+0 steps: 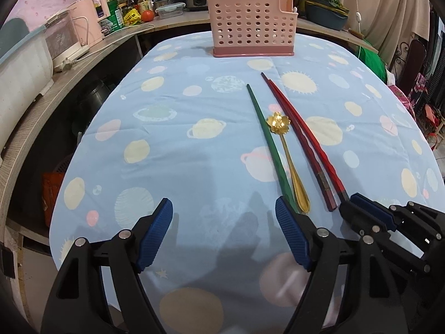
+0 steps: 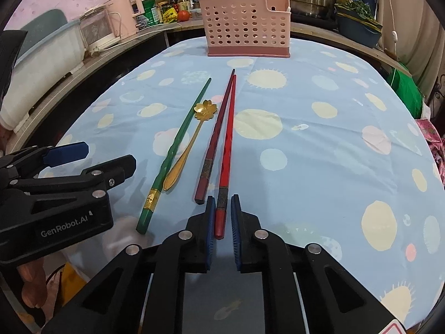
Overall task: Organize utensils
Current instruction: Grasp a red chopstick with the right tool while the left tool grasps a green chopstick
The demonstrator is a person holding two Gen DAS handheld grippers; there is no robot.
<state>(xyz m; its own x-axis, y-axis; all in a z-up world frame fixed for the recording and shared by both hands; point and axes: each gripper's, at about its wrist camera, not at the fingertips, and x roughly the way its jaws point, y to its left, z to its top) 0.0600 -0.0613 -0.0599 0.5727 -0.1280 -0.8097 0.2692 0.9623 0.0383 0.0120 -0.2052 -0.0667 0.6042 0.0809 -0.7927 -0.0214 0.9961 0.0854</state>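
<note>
Over tablecloth (image 1: 194, 153): right gripper (image 2: 222, 208) clamped on bright red chopstick (image 2: 226, 150); left gripper (image 1: 224, 208) spread wide, empty.

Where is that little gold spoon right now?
The gold spoon lies on the tablecloth between the green chopstick and the dark red chopstick, left of centre in the right wrist view.

Green chopstick (image 1: 268, 144) butt end – hidden behind left jaws.

We are seeing a pale blue cloth (image 2: 306, 144) showing cream and pink planets, a pink holed basket (image 2: 247, 32), green (image 2: 178, 144), dark red (image 2: 215, 136) and bright red (image 2: 226, 150) chopsticks, and a gold spoon (image 2: 192, 142).
</note>
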